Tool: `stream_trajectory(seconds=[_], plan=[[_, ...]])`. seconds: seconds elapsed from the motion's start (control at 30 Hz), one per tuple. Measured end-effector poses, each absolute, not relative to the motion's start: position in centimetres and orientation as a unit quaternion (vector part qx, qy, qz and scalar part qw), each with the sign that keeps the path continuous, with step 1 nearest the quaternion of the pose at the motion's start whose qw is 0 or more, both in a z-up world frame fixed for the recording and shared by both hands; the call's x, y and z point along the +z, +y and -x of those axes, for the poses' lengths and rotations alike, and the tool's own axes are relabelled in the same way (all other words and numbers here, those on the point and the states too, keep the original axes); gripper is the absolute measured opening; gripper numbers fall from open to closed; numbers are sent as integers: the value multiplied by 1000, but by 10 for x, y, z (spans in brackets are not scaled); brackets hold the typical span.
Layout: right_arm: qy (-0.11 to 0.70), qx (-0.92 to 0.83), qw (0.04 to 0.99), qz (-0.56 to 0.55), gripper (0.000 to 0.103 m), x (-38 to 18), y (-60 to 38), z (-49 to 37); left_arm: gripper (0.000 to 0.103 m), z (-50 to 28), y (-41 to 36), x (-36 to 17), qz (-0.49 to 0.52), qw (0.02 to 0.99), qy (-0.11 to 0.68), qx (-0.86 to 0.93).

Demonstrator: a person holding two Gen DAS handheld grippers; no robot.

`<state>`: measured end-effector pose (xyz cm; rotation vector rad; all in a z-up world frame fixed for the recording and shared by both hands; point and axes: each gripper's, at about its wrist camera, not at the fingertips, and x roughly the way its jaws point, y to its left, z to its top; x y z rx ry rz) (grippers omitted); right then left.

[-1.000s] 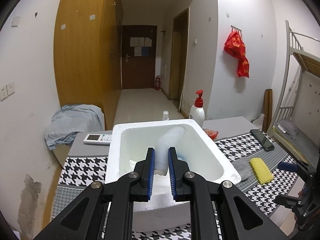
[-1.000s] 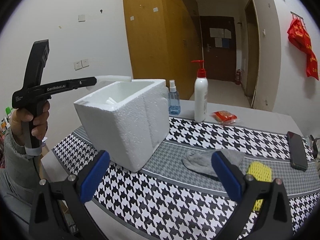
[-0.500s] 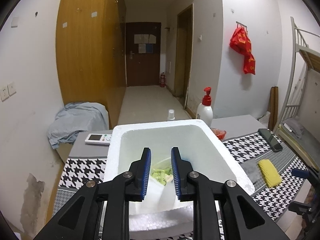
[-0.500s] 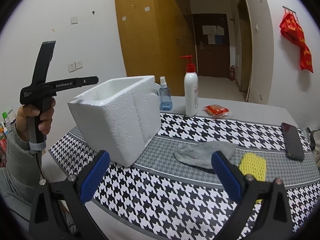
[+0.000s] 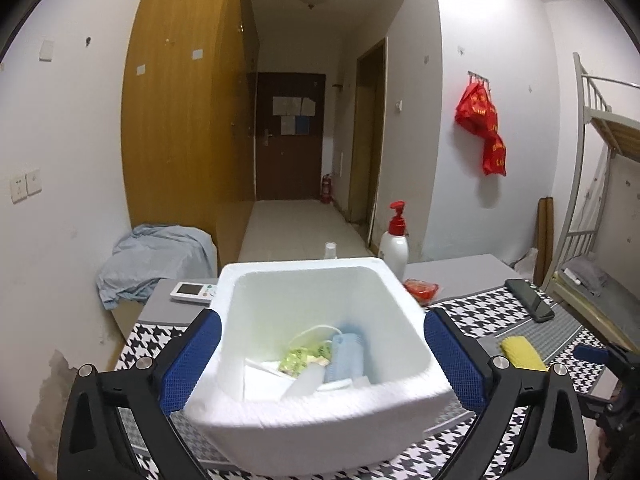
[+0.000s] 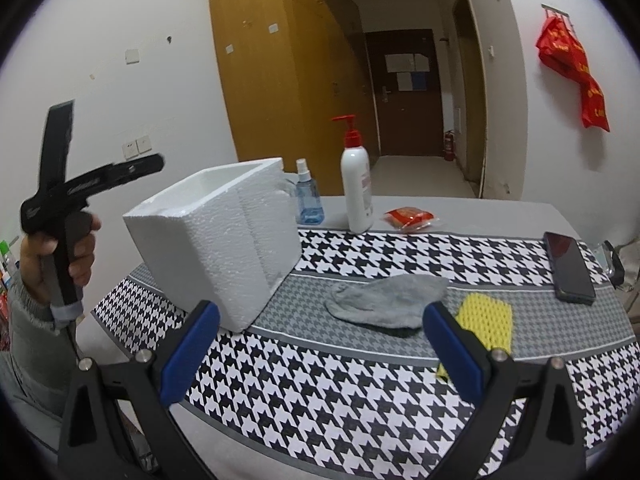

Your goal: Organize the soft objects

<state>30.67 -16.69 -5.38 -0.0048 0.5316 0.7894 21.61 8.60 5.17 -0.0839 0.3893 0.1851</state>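
Note:
A white foam box (image 5: 324, 396) stands on the houndstooth cloth; it also shows in the right wrist view (image 6: 224, 240). Inside lie a white soft piece (image 5: 304, 378), a blue cloth (image 5: 346, 356) and a green-yellow packet (image 5: 300, 358). My left gripper (image 5: 322, 356) is open and empty above the box's near side. My right gripper (image 6: 322, 350) is open and empty over the cloth. A grey sock (image 6: 384, 300) and a yellow sponge (image 6: 486, 320) lie just beyond it. The sponge also shows in the left wrist view (image 5: 522, 352).
A white pump bottle (image 6: 356, 188), a blue spray bottle (image 6: 308, 196) and a red packet (image 6: 410, 216) stand behind the box. A black phone (image 6: 568, 266) lies at the right. A remote (image 5: 192, 292) and a blue garment (image 5: 156, 256) sit at the far left.
My left gripper has opened wide and let the white soft piece drop into the foam box, and it has risen and drawn back. The right gripper stayed open and shifted slightly.

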Motion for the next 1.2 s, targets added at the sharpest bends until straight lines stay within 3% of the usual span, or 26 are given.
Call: stream_trajectory(seconds=[0.57, 1.2], plan=[[228, 370, 901, -2, 103, -46, -190, -286, 102, -168, 35, 54, 37, 986, 146, 65], [213, 322, 922, -1, 103, -55, -218, -265, 102, -143, -6, 16, 47, 989, 125, 56]])
